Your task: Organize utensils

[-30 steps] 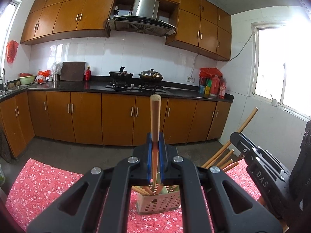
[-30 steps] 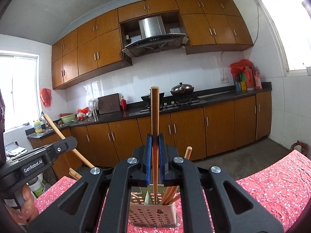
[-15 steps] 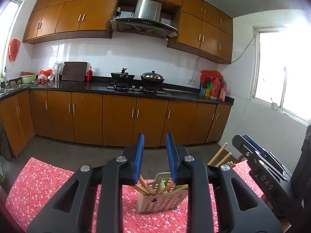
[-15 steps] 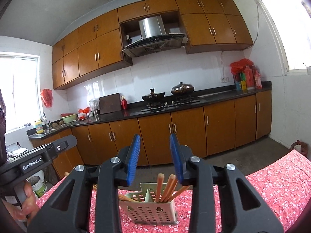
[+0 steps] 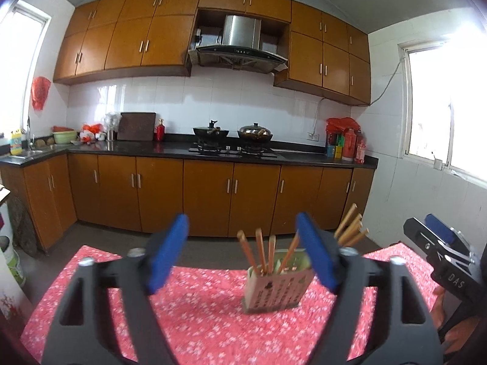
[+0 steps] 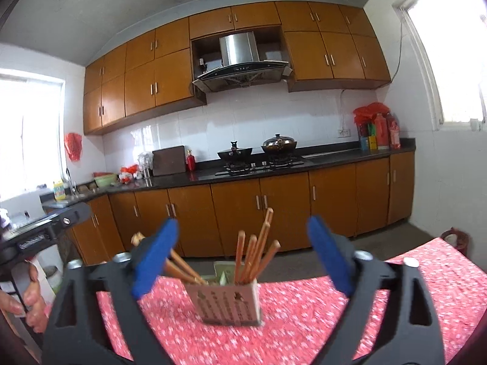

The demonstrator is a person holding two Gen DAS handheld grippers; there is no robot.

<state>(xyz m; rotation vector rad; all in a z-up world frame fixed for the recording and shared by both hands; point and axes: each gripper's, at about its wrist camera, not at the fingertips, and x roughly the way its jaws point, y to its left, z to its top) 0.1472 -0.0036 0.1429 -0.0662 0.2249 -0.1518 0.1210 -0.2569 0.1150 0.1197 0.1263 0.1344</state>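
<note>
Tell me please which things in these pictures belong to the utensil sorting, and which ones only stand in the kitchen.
Part of the job:
- chopsticks, standing in the holder
- perforated holder on the red floral tablecloth
- left gripper and right gripper, jaws wide apart, empty

Only standing about:
- two pots on the stove
- cutting board
- red bottles on the counter
</note>
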